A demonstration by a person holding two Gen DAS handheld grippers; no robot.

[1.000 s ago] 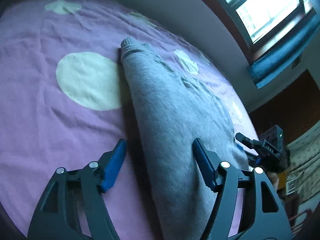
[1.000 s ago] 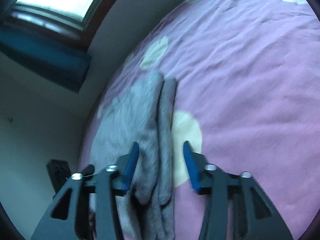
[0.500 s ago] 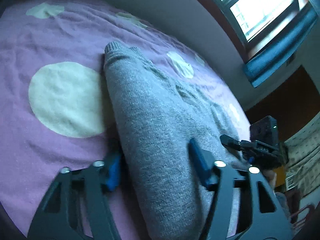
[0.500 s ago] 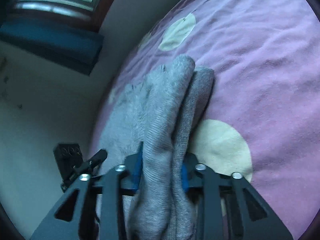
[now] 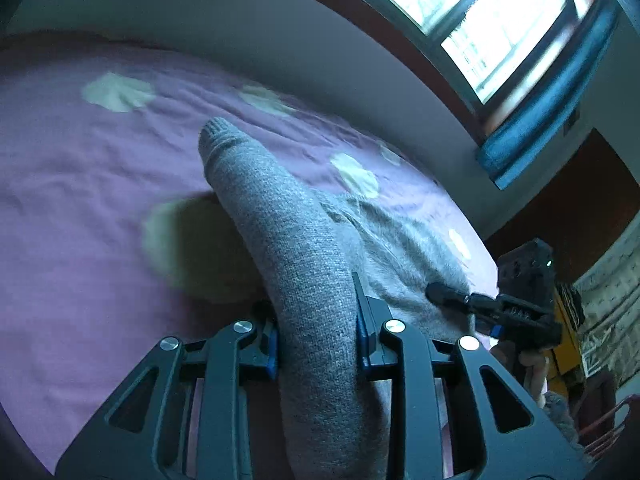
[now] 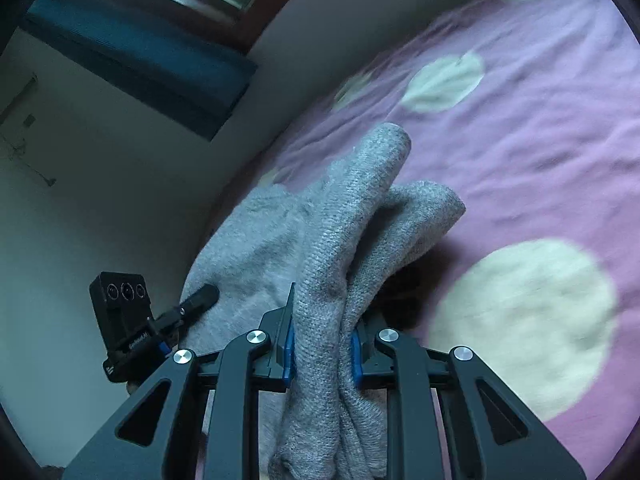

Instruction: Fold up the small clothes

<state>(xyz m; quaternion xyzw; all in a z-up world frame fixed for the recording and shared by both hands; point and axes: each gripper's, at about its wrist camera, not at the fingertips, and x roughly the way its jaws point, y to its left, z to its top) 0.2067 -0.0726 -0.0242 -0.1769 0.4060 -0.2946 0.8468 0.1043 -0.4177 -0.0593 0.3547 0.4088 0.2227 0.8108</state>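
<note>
The grey knit garment [image 5: 304, 264] is a soft, fuzzy sweater with a fine ribbed weave — it lies on a purple bedspread [image 5: 80, 184] printed with pale cream circles. In the left wrist view a long rolled fold of it, ending in a ribbed cuff at the far end, rises off the bed and runs toward the camera, while the rest spreads flat to the right. The left gripper [image 5: 316, 344] has its 2 blue-padded fingers closed on this fold, the knit bunched between them.

In the right wrist view the sweater [image 6: 340, 248] shows 2 stacked folds with rounded far ends, lifted above a large cream circle. The right gripper [image 6: 322, 344] pinches both layers together, its fingers pressed tight against the cloth.

Each view shows the other gripper at the sweater's edge. The left one bears small white lettering — too blurred to read. A window [image 5: 492, 20] with a blue curtain [image 5: 536, 120] sits beyond the bed.
</note>
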